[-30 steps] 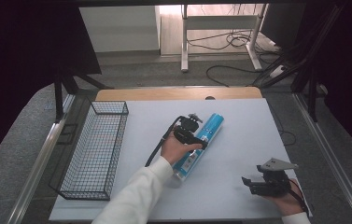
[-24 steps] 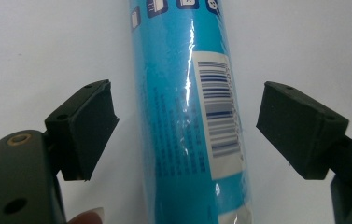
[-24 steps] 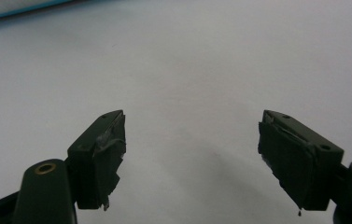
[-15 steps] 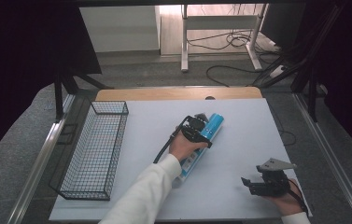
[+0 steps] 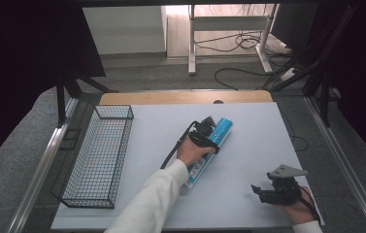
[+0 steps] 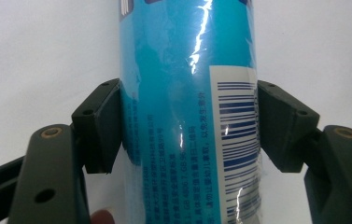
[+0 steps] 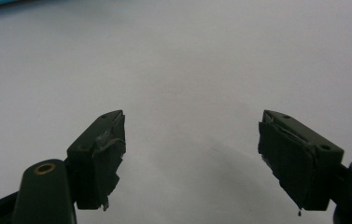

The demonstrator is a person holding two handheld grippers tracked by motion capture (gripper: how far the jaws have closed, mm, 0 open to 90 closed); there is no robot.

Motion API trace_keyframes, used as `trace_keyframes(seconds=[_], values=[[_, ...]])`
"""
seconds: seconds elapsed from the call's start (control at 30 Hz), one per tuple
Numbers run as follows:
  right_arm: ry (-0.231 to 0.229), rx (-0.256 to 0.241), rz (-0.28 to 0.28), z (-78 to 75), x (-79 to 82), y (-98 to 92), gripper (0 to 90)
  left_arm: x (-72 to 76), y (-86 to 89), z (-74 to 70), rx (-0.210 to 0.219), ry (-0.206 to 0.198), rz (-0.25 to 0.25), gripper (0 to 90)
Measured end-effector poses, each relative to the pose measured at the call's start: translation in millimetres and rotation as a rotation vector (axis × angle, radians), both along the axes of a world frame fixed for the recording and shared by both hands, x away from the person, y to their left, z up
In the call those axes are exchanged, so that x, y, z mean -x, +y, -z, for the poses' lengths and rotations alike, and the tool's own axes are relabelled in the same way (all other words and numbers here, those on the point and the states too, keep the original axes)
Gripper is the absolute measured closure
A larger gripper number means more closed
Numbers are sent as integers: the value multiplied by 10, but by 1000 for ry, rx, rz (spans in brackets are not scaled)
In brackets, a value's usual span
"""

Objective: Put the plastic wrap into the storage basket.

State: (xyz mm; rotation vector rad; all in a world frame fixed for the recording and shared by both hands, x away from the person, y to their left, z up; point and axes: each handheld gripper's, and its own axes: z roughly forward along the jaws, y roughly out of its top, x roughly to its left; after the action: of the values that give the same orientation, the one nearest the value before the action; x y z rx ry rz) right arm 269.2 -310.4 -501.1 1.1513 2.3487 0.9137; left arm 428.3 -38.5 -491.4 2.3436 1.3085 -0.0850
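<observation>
A long blue cylinder (image 5: 223, 127) with printed text and a barcode (image 6: 187, 56) lies diagonally on the white tabletop (image 5: 258, 145). In the high view my left gripper (image 5: 205, 132) sits over its far half, hiding the middle of it. In the left gripper view (image 6: 187, 98) the two black jaws press against the cylinder's opposite sides, so the gripper is shut on it. My right gripper (image 5: 261, 191) rests near the table's front right corner, its jaws wide open (image 7: 192, 116) over bare white surface with nothing between them.
A black wire basket (image 5: 114, 112) stands along the left side of the table. The table's wooden far edge (image 5: 185, 97) lies beyond the cylinder. Cables and a desk frame are on the floor behind.
My left gripper has slid up along the cylinder toward its far end and now holds still there. The right gripper has stayed in place.
</observation>
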Motion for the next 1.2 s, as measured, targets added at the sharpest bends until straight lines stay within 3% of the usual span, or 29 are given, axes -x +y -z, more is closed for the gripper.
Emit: trace_keyframes(seconds=[0.23, 0.4, 0.63, 0.87, 1.2], values=[[-4, -2, 4, -2, -6, -13, 235, -26, 46, -27, -18, 30, 8, 316], [-6, -1, 5, -4, -5, -13, 235, -29, 172, -94, -30, 24, 4, 317], [-6, 0, 1, -5, -5, 4, 235, 12, 385, -275, -27, 13, -2, 318], [-5, 4, 2, -10, -4, 24, 235, 62, 501, -536, -18, 16, 42, 318], [-9, -1, 8, -19, 1, 19, 235, 75, 751, -703, -25, -1, 18, 318]])
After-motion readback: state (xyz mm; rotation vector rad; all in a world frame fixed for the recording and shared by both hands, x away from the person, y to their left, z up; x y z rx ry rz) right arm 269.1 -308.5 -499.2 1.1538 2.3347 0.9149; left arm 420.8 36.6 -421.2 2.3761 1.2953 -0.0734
